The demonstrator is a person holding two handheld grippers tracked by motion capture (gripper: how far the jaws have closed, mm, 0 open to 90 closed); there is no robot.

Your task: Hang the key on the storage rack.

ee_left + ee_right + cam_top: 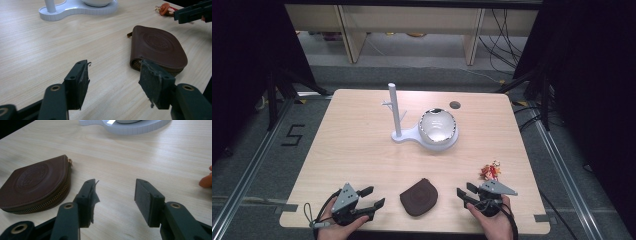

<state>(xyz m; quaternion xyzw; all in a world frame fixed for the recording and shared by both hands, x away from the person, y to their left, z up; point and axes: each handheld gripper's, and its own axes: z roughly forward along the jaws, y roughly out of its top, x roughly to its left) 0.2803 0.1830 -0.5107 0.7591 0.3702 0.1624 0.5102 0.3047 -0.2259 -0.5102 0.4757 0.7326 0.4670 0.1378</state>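
A brown zip pouch point(418, 197) lies flat near the front edge of the table point(362, 150), between the two grippers, and that seems the reason both sit where they do: each is aimed inward at it from its own side. The left gripper point(373, 197) rests low on the table with its jaws spread wide and nothing between them; in the left gripper view the pouch point(157, 48) lies just beyond its right jaw, apart from it. The right gripper point(466, 192) is likewise wide open and empty, with the pouch point(35, 185) off to the side of its jaws, not touching.

Farther back stands a white stand point(404, 135) with an upright post and a round base that carries a bowl point(438, 125), probably set there as a place to put small things. A small orange and red trinket point(490, 171) lies just beyond the right gripper.

What the trinket is stays hard to tell; it is small and blurred. The stamped round mark on the pouch cannot be read, and the zip looks closed, though its far end is hidden. The stand and bowl are cut off at the top of both gripper views
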